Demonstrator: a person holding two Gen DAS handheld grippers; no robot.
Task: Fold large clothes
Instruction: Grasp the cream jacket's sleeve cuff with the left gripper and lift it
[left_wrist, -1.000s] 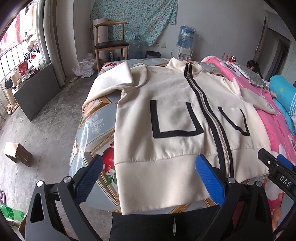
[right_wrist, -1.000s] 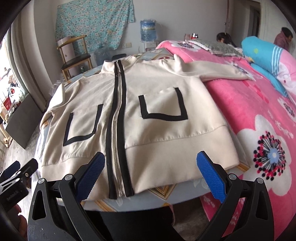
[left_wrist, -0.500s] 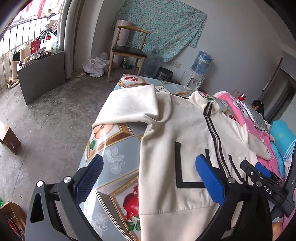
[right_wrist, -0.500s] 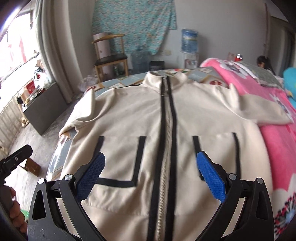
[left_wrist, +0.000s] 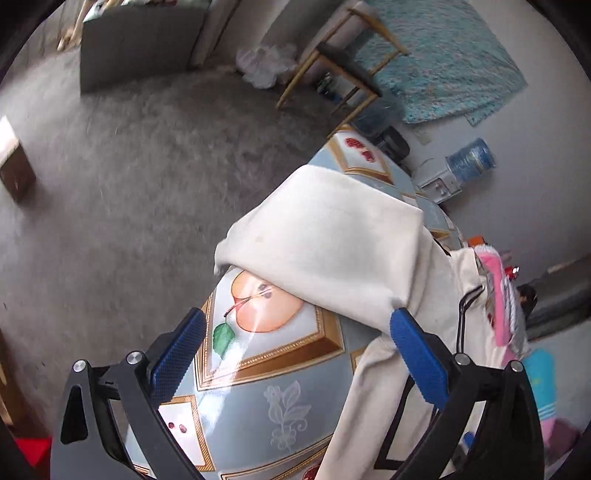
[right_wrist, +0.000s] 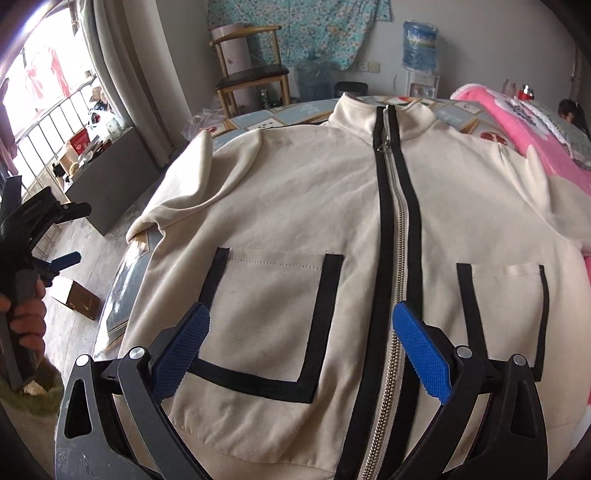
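Hovering over the cream jacket, apparently untouched, both jaws spread

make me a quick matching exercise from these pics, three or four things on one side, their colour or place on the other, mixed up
Things:
1. jacket
2. chair
3. blanket
4. water bottle

Descriptions:
A. pink, at the right of the table
B. cream with black trim, spread on the table
C. blue, on the dispenser by the wall
D. wooden, under the wall cloth

Pairs: 1-B, 2-D, 3-A, 4-C
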